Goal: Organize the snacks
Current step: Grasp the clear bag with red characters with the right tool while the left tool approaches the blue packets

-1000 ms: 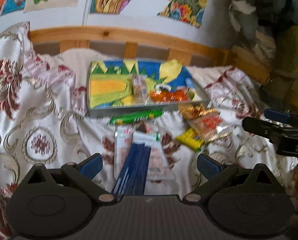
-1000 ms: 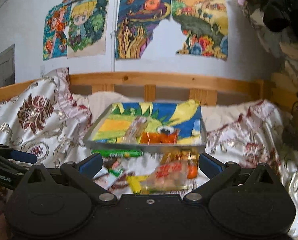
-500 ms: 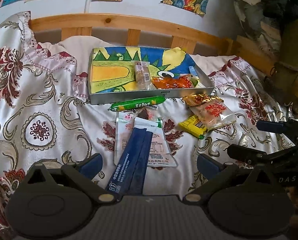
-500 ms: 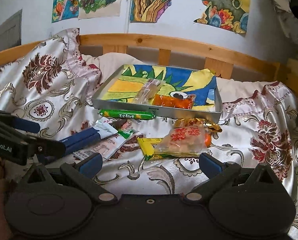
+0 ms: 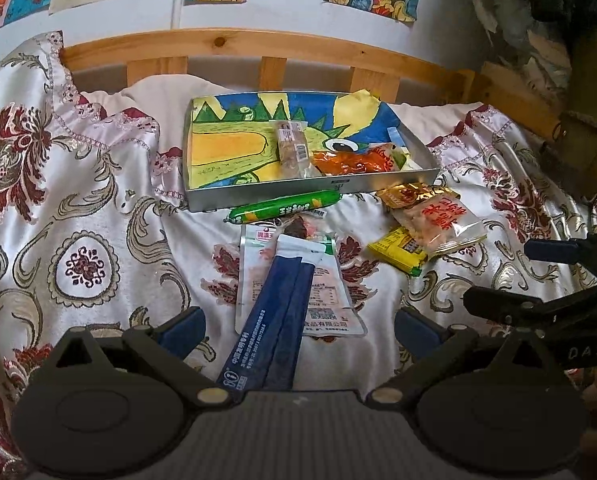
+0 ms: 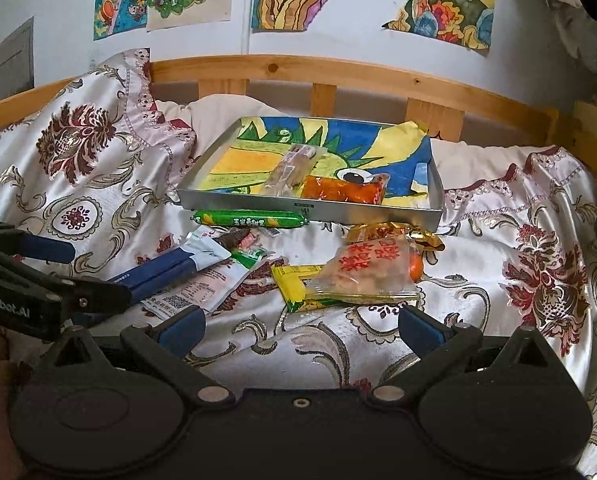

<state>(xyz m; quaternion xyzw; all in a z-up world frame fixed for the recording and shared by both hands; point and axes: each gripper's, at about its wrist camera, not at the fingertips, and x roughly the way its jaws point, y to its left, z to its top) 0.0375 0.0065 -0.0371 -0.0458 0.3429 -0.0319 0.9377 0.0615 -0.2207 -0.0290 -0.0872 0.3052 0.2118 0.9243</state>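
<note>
A metal tray (image 5: 310, 193) (image 6: 310, 209) lined with a bright drawing sits on the bed and holds a clear-wrapped bar (image 5: 292, 148) and an orange packet (image 5: 354, 162). In front of the tray lie a green sausage stick (image 5: 284, 208) (image 6: 250, 219), a blue twin sachet (image 5: 274, 312) (image 6: 162, 270) on a white flat packet (image 5: 330, 292), a yellow packet (image 6: 298, 284), a clear bag with red characters (image 6: 370, 268) and a gold wrapper (image 6: 386, 232). My left gripper (image 5: 298, 326) (image 6: 98, 276) is open, above the sachet's near end. My right gripper (image 6: 300, 326) (image 5: 498, 274) is open, short of the clear bag.
A patterned satin bedspread (image 5: 78, 220) covers the bed, bunched high at the left. A wooden slatted headboard (image 6: 318, 76) runs behind the tray, with drawings on the wall above. Dark clothes hang at the right (image 5: 558, 40).
Both cameras have risen and tipped down, so more of the bedspread and snacks shows. The snacks have not moved. Both grippers have stayed open.
</note>
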